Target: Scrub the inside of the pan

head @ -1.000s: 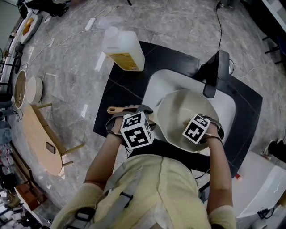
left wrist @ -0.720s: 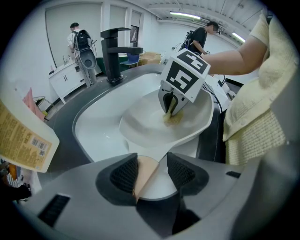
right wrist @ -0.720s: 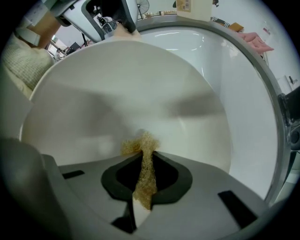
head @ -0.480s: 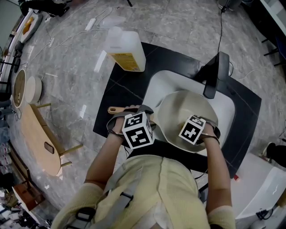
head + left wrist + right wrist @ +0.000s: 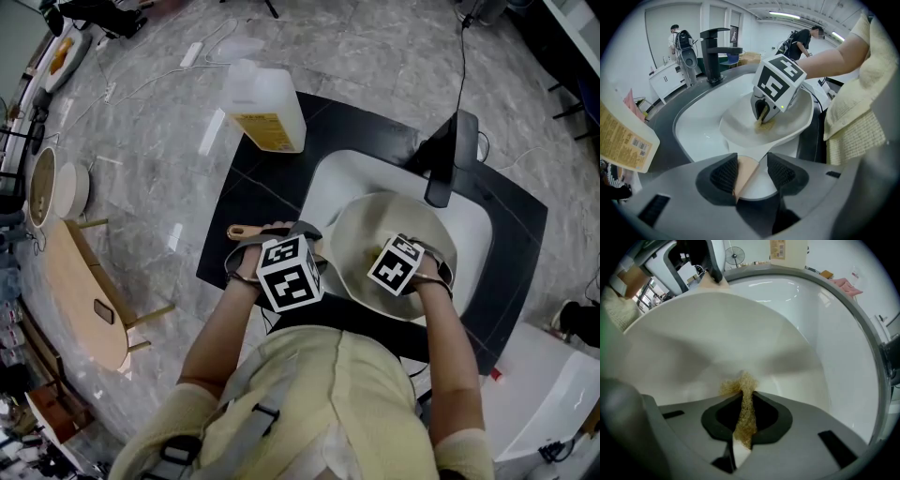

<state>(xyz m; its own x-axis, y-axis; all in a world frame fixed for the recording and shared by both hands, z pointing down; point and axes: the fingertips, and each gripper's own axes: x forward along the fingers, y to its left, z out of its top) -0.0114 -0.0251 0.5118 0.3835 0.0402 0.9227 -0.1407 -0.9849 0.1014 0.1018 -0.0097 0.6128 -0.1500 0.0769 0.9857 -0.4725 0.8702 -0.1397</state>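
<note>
Golden scourer pinched in my right gripper presses the pan; left gripper clamps its handle, which may twist loose.

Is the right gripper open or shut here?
Shut: the right gripper pinches the scrubber thin between its jaws, its tuft against the pan.

Pale yellow short-sleeved top; left hand-held gripper and right hand-held gripper grey, black-padded.
</note>
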